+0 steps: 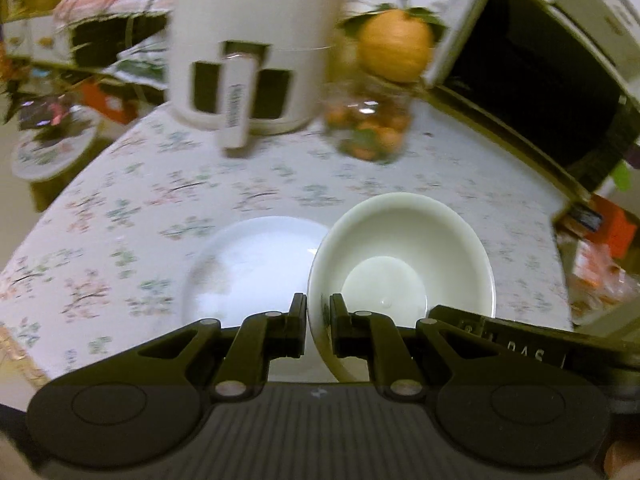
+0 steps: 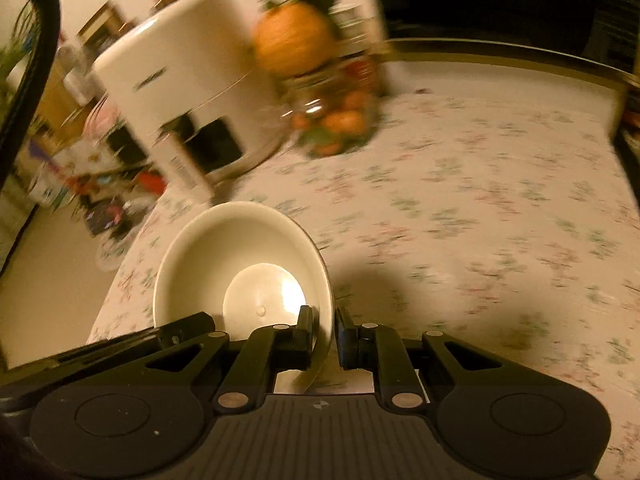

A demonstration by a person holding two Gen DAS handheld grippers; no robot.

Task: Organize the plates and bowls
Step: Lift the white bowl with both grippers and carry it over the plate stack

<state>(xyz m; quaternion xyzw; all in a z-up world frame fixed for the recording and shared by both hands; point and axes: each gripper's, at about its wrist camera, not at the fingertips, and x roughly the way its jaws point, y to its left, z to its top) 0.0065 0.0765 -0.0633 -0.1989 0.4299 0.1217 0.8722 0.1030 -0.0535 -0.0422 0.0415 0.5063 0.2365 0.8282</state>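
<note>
A cream bowl (image 1: 400, 248) (image 2: 240, 256) hangs tilted above the floral tablecloth (image 1: 120, 220), held at opposite rims by both grippers. My left gripper (image 1: 318, 308) is shut on the bowl's left rim, one finger inside and one outside. My right gripper (image 2: 323, 316) is shut on the bowl's right rim in the same way. Its black body (image 1: 500, 340) shows at the bowl's far side in the left wrist view. A white plate (image 1: 256, 268) lies flat on the table, below and left of the bowl.
A white air fryer (image 1: 256, 40) (image 2: 180, 80) stands at the back of the table beside a glass jar of small oranges (image 1: 368, 128) (image 2: 336, 120) with a large orange (image 1: 394, 48) on top. An open dark oven (image 1: 540, 80) sits back right. The table edge curves off left (image 2: 120, 280).
</note>
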